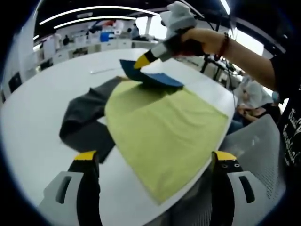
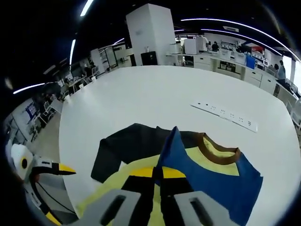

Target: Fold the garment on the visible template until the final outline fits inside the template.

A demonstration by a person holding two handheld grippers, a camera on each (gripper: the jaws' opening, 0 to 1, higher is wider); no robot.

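The right gripper is pinching and lifting the blue fold of the T-shirt, which is lying on the white table. The left gripper is hovering with jaws apart, holding nothing.

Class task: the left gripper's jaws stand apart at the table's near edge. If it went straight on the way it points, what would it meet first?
Most likely the yellow-green cloth, which lies directly between and ahead of the left gripper's open jaws; the dark grey garment sits off to one side. Depth is uncertain.

I see bright ceiling strip lights, soft shadows on the white table, and heavy fisheye bending toward the edges.
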